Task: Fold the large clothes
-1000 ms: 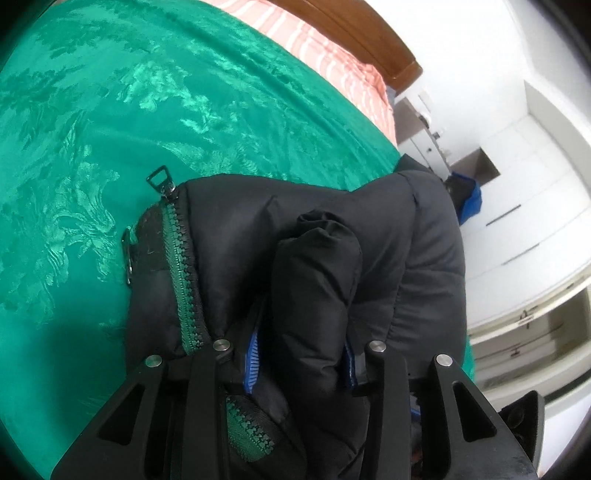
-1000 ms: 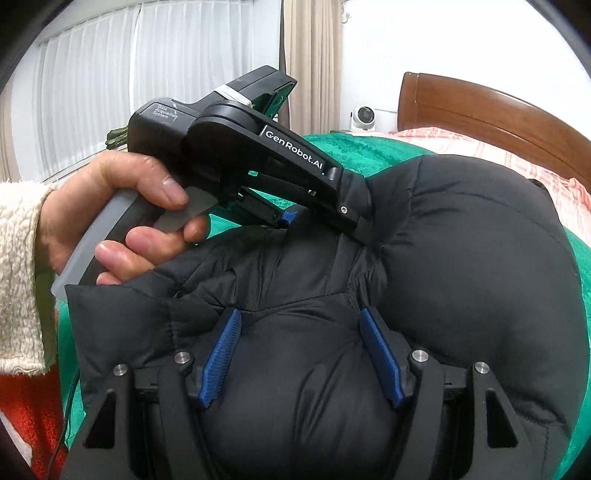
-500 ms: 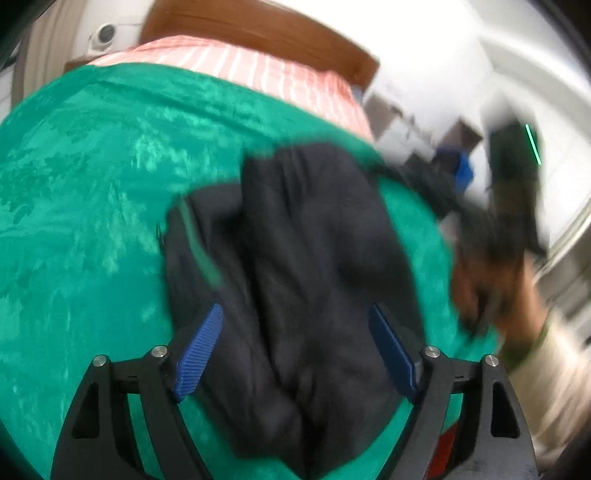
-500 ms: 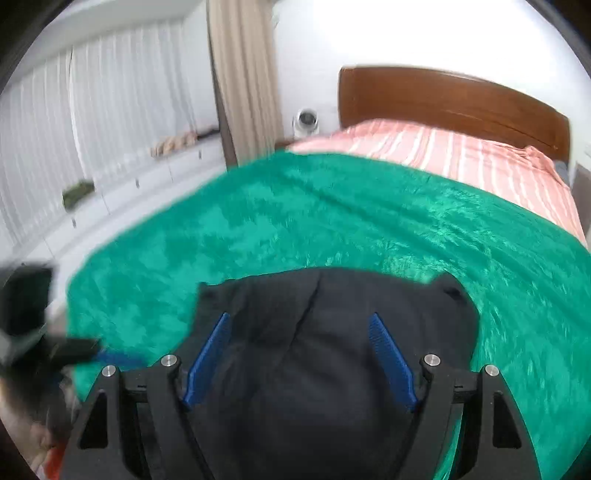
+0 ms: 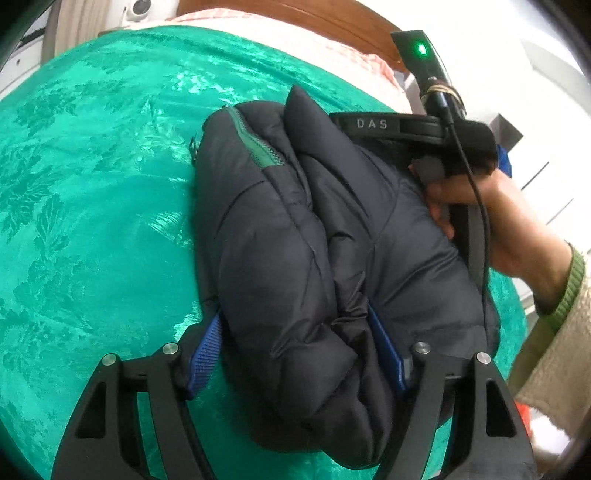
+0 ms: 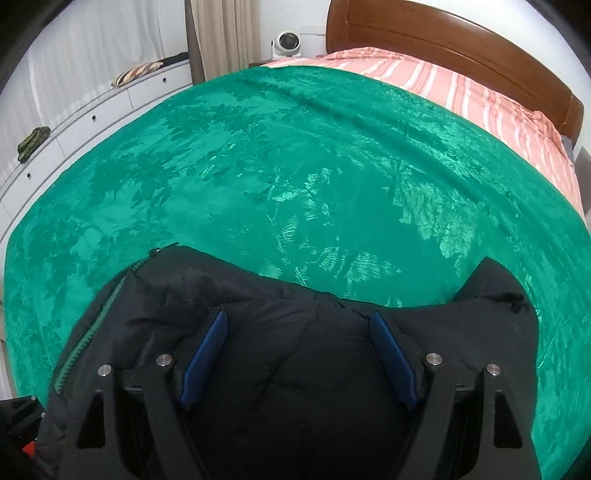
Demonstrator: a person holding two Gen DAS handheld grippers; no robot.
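A black puffer jacket with a green zipper lies folded into a thick bundle on the green bedspread. My left gripper straddles the near end of the bundle. Its jaws are closing with the padded roll between the blue pads, and no firm pinch shows. In the right wrist view my right gripper stands open over the jacket, with the fabric bulging between its pads. A hand holds the right tool at the bundle's far right side.
The bedspread stretches wide beyond the jacket. A striped pink sheet and a wooden headboard lie at the far end. White drawers run along the left, and a small fan stands by the curtain.
Both grippers let go of their pinched folds and opened wide. Both hands drew back, so the whole folded bundle and more bedspread now show. The left tool no longer crosses the right view.
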